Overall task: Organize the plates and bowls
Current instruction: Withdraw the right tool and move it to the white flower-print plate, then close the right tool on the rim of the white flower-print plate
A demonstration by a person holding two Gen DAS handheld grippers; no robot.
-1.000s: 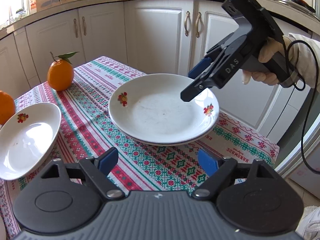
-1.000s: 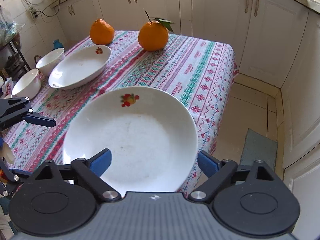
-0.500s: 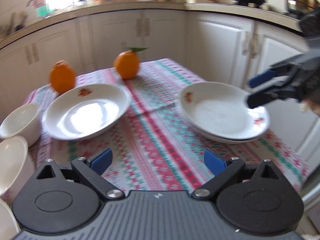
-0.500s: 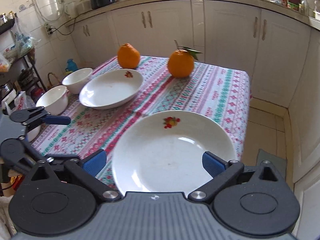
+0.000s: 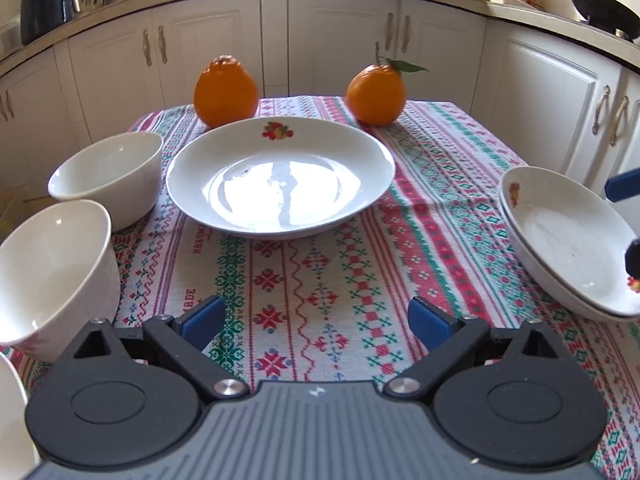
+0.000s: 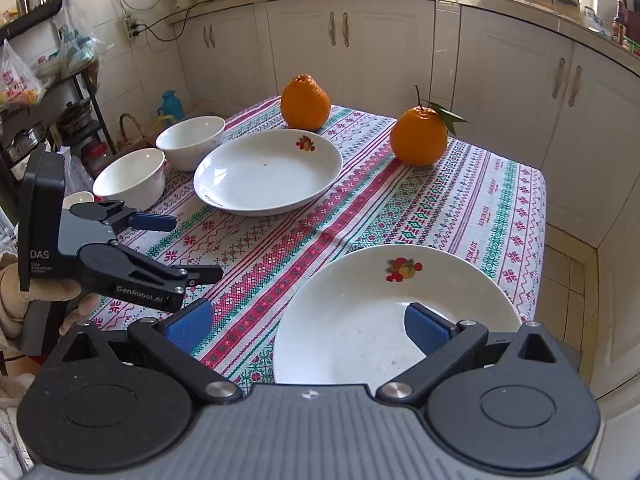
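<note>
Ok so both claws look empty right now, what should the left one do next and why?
Probably ease the open left claw forward to grip the near rim of the lone white fruit-print plate. It sits directly ahead on the striped tablecloth, nothing between, while the two stacked white plates wait to the right.

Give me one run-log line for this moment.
left gripper: open, empty, jaws just opened | right gripper: open, empty, jaws just opened, over stacked plates | single plate, two bowls: unstacked
</note>
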